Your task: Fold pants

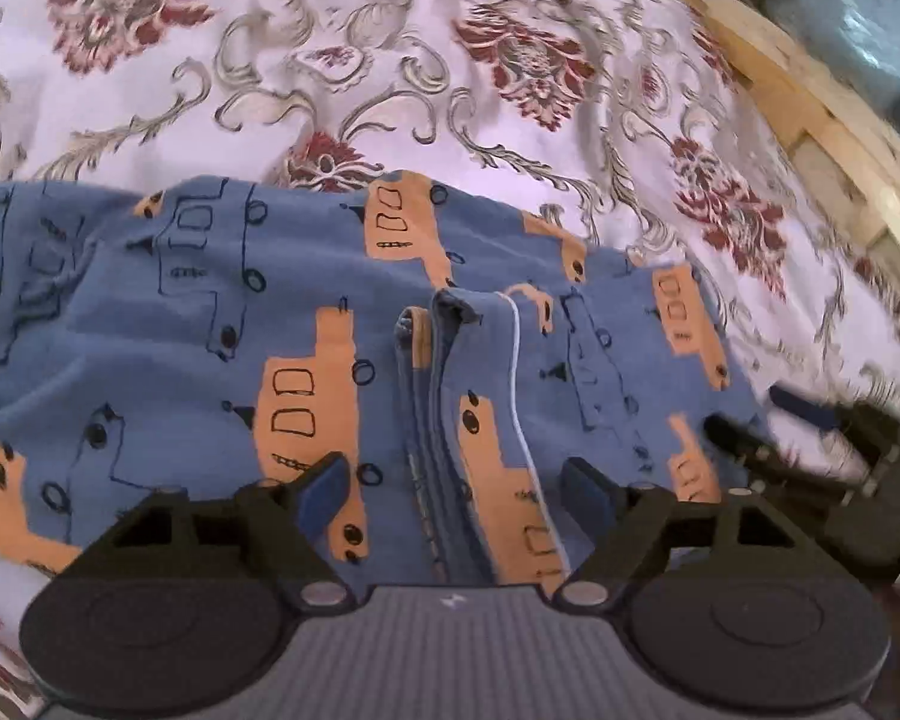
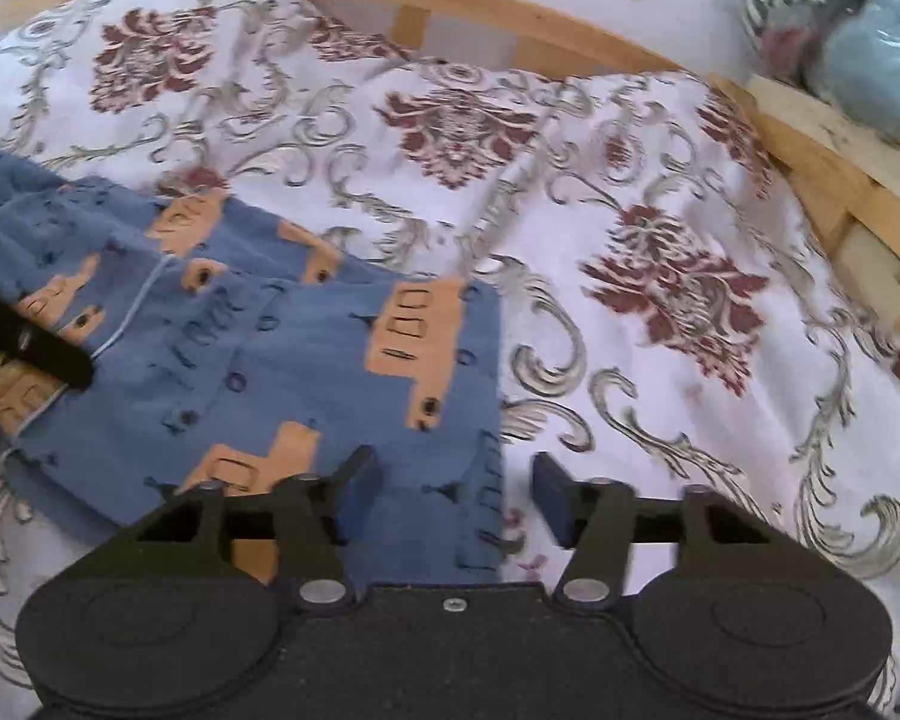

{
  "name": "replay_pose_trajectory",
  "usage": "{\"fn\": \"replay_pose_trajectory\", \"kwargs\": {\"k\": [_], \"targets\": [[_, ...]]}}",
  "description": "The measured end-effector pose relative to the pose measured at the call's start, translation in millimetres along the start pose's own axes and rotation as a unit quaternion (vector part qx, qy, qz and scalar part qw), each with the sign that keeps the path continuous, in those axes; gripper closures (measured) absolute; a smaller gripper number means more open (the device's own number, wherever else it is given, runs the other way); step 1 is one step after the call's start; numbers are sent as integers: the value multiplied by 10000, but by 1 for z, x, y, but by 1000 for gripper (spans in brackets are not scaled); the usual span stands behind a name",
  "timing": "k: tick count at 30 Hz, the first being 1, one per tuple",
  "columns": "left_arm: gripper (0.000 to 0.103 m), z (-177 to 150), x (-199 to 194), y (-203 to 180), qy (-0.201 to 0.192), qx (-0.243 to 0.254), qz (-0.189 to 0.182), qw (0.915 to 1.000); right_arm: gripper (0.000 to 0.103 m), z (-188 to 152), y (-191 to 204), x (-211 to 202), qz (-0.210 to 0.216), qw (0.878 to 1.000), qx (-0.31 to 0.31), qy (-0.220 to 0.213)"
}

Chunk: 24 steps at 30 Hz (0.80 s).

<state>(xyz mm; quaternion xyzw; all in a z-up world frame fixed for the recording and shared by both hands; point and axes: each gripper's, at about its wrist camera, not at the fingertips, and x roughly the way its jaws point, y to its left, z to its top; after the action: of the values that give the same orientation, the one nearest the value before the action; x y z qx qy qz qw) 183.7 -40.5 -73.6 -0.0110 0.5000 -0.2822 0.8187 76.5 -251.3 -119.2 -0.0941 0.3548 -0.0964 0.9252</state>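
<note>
- pants: small blue knit pair, soft and wrinkled, printed with orange trucks and thin dark outlines; they lie spread on the bed, partly doubled, with a raised seam ridge and a pale piping line running down the middle.
- bedspread: pale woven cover with dark red floral medallions and grey scrollwork, rumpled under the cloth.
- bed frame: light wooden slats and rail along the far edge.
- left gripper: jaws spread apart, holding nothing, hovering low over the central seam of the pants.
- right gripper: jaws likewise parted and empty, straddling the stitched edge of the pants where cloth meets bedspread; the left wrist view shows it as a dark blurred shape at the right.
- step in hand, as judged: lining up for a grasp ahead of a fold.
- next move calls for: each gripper closing on an edge, both layers caught, then an even lift so the limp knit does not bunch.
</note>
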Motion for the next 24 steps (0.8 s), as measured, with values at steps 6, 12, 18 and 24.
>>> {"fn": "replay_pose_trajectory", "kwargs": {"k": [6, 12, 18, 24], "targets": [[15, -5, -2, -19, 53, 661, 462, 9967, 26, -1, -12, -7, 27, 9993, 368, -32], [0, -5, -47, 1, -189, -478, 778, 9956, 3, 5, -5, -32, -16, 9965, 238, -800], [0, 5, -94, 50, -239, -1025, 1781, 9784, 1, 9, 23, -43, 345, 9932, -26, -1113], [0, 36, -116, 118, -271, -900, 1326, 9867, 1, 23, 65, -47, 861, 9887, -474, -1128]]}}
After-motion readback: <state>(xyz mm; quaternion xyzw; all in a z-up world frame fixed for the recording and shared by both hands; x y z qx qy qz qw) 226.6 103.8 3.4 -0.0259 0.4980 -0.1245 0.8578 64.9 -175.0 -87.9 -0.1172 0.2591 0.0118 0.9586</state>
